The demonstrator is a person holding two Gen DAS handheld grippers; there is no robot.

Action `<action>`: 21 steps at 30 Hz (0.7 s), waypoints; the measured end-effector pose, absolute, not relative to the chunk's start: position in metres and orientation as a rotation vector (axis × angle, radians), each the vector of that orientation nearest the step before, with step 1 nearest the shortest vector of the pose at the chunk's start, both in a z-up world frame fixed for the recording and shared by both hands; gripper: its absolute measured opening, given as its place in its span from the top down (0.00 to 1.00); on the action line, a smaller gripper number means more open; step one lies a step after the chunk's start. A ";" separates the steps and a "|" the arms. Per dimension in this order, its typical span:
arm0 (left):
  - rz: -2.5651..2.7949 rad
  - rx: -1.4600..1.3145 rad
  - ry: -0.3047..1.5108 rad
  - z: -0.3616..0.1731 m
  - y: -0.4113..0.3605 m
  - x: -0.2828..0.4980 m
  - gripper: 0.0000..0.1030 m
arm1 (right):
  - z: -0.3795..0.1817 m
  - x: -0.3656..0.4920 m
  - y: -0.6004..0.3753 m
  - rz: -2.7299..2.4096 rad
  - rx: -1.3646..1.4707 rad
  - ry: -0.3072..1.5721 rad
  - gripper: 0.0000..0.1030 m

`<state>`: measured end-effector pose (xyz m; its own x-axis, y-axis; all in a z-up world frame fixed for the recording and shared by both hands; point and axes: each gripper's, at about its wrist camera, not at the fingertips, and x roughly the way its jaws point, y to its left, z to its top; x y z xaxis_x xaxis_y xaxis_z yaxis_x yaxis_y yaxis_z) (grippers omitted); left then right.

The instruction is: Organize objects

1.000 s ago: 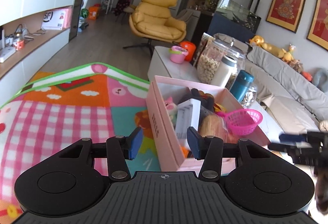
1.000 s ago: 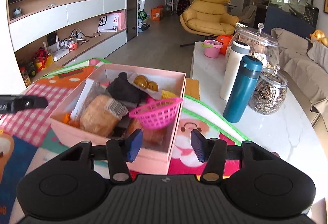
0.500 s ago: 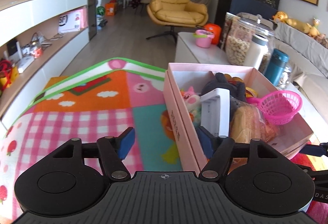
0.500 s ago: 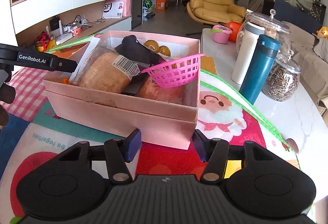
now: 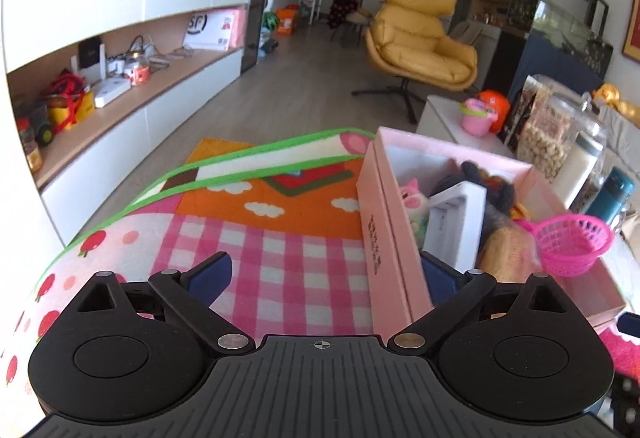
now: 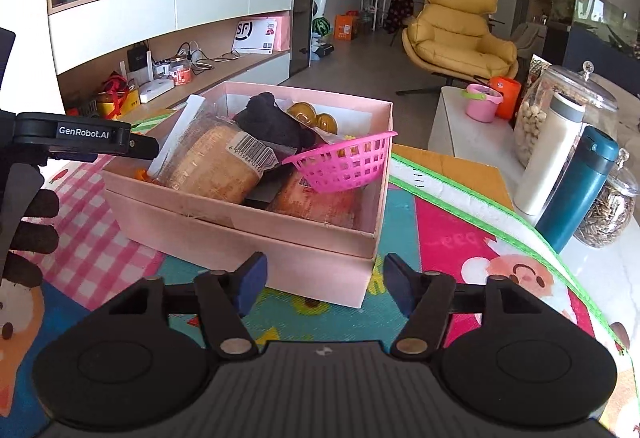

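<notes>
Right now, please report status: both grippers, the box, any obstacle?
Left gripper open, straddling pink box side wall. Right gripper open, empty, facing box corner. Box full; pink basket on top.

your left camera sits low over the play mat (image 5: 256, 222), close against the pink box (image 5: 384, 222) from its left side, facing the yellow armchair (image 5: 420, 45). your right camera faces the box's (image 6: 240, 234) near wall from close by. both views share the box, the pink basket (image 6: 344, 165) and the armchair.
</notes>
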<state>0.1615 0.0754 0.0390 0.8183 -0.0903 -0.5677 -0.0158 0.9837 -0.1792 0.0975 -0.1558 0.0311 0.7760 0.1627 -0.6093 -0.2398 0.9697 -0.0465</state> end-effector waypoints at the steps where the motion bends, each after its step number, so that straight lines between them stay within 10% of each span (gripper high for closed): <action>1: -0.056 -0.183 0.569 0.044 0.075 0.150 0.03 | 0.032 0.090 -0.156 0.216 -0.120 0.635 0.09; 21: -0.076 0.011 0.668 -0.003 0.008 0.017 0.04 | -0.011 0.022 -0.171 0.138 -0.025 0.692 0.00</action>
